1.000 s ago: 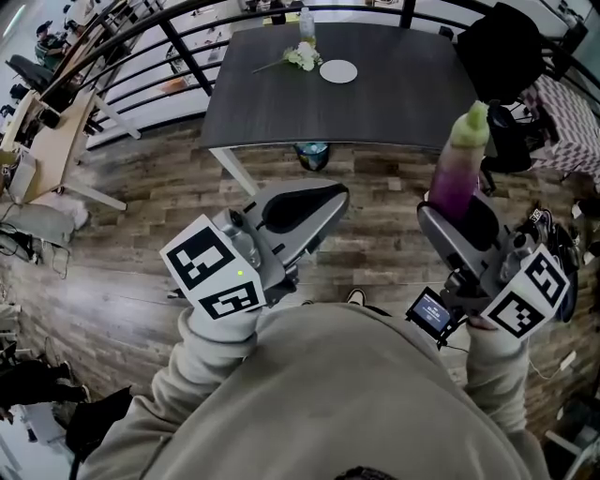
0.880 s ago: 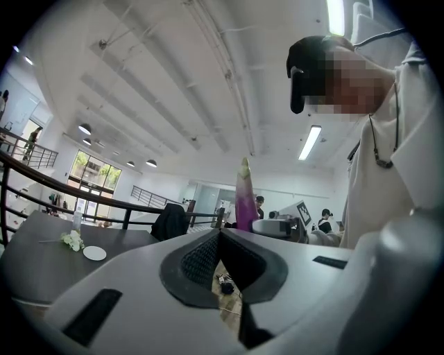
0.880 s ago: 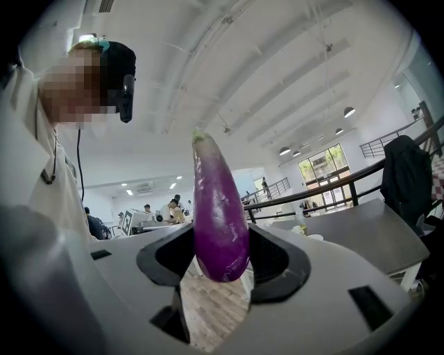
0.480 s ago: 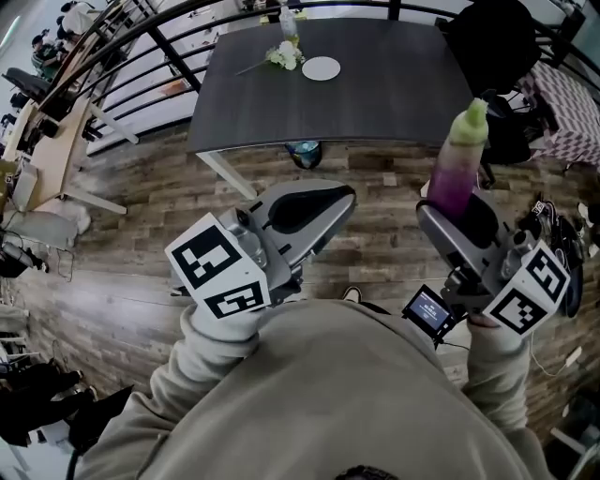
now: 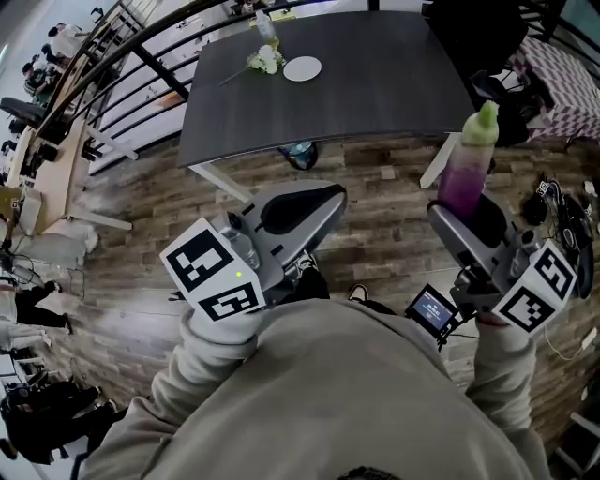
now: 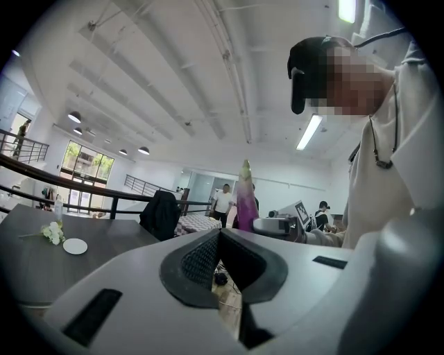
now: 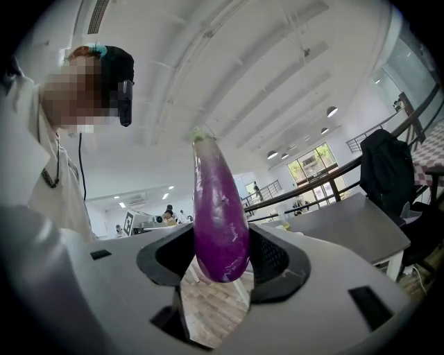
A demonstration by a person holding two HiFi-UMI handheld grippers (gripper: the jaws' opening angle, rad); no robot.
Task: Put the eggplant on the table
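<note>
Fingers of the right gripper [image 7: 222, 260] grasp a long, purple, green-tipped eggplant [image 7: 220, 208] upright; those of the left gripper [image 6: 220, 239] are clenched, empty. The dark rectangular counter [image 5: 375, 84] lies far ahead.

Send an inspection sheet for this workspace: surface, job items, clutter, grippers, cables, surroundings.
Surface: dark table, mostly bare, ahead of the person.
Job's things: eggplant upright, stem up, not yet on the table.
Clutter: white plate, flowers and bottle at the table's far left end.
Grippers: left gripper shut, empty; right gripper shut on the eggplant's lower end.
Cables: tangle on the floor at right.
Surroundings: wood floor, black railing, dark jacket beyond the table.
</note>
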